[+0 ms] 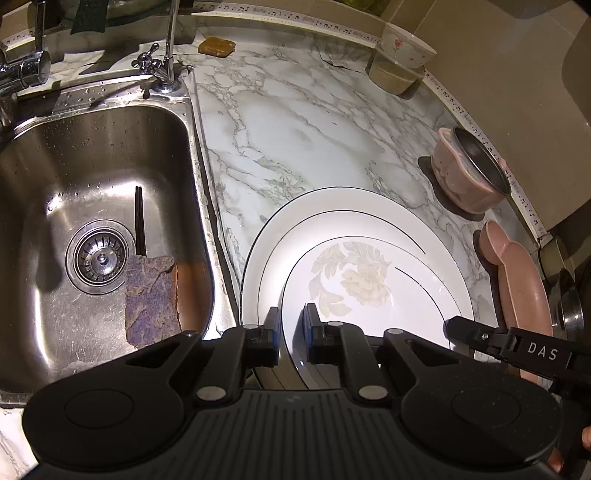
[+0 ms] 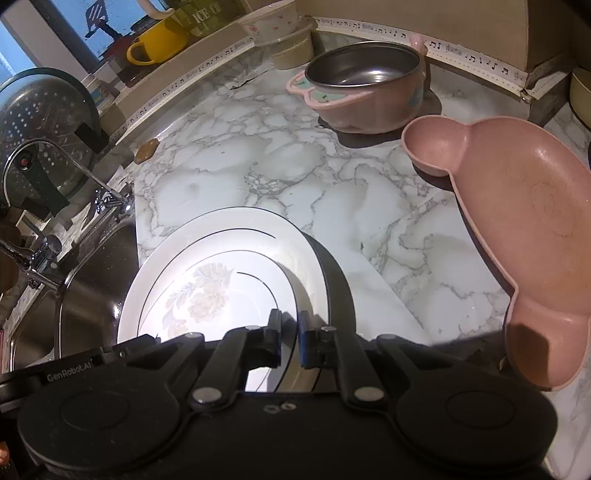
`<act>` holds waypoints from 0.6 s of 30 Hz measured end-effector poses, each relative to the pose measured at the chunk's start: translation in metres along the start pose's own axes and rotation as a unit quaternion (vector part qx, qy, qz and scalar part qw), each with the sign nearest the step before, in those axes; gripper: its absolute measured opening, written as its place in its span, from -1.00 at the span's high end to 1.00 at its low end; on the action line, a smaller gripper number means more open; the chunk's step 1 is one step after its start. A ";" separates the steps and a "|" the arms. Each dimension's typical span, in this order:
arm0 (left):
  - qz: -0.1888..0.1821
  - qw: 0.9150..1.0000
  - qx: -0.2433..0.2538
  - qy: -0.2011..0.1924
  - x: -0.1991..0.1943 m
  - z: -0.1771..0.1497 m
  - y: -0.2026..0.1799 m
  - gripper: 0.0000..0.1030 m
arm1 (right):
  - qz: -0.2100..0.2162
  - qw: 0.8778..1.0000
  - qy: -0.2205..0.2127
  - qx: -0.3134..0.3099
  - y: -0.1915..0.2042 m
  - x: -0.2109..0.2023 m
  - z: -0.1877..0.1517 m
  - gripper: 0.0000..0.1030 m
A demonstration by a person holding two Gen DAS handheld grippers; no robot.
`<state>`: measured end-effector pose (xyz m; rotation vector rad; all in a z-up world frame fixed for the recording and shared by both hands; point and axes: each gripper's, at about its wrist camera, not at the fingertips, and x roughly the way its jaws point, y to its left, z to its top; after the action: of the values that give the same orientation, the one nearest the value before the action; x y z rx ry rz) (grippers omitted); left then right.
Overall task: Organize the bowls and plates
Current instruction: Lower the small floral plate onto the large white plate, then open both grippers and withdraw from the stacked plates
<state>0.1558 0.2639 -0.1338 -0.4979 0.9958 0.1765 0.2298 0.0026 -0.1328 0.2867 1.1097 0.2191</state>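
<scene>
A large white plate (image 1: 369,236) (image 2: 229,243) with thin black rings and a pale flower print sits low at the counter's near edge, beside the sink. My left gripper (image 1: 293,332) is shut on its near left rim. My right gripper (image 2: 289,339) is shut on its right rim, and one of its fingers (image 1: 465,332) shows in the left wrist view. Whether the plate rests on the counter I cannot tell. A pink bear-shaped plate (image 1: 517,288) (image 2: 528,229) lies to the right. Behind it stands a pink bowl (image 1: 469,173) (image 2: 365,85) with a steel liner.
The steel sink (image 1: 55,155) on the left holds a worn sponge (image 1: 151,299) and dark chopsticks (image 1: 139,221), with a tap (image 1: 168,55) behind. A flowered bowl (image 1: 404,44) (image 2: 269,22) tops a tub at the back. A yellow mug (image 2: 159,42) and colander (image 2: 40,122) stand on the ledge.
</scene>
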 end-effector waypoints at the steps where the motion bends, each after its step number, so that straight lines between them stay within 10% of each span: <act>1: -0.001 1.000 -0.001 0.002 0.000 0.000 0.000 0.78 | 0.000 1.000 0.000 0.001 -0.001 0.000 0.000 0.82; 18: -0.001 0.998 0.036 0.041 0.006 0.011 -0.003 0.78 | 0.005 1.000 -0.005 0.015 -0.006 0.007 0.009 0.82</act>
<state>0.1690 0.2661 -0.1330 -0.4432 1.0788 0.1177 0.2415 -0.0021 -0.1369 0.3207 1.1030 0.2093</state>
